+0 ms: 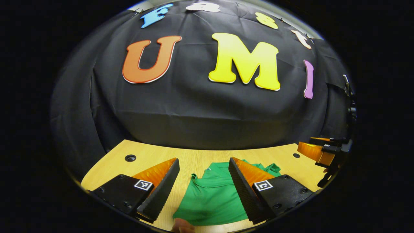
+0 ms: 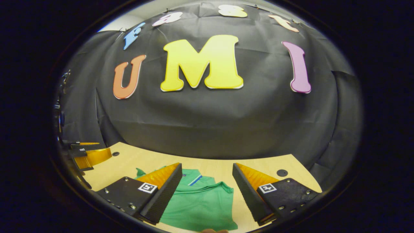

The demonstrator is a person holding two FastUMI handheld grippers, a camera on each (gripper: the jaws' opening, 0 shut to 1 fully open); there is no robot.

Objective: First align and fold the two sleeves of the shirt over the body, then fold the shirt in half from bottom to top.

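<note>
1. The left gripper view looks forward and slightly down from just above the wooden table (image 1: 200, 155), toward the black cloth wall, past the left tool (image 1: 203, 173).
2. The right gripper view faces the same wall from a similar low height, past the right tool (image 2: 207, 176).
3. Both views share the green shirt (image 1: 213, 200) (image 2: 200, 204), the table and the wall.
4. Each view catches the other tool at its edge.
</note>
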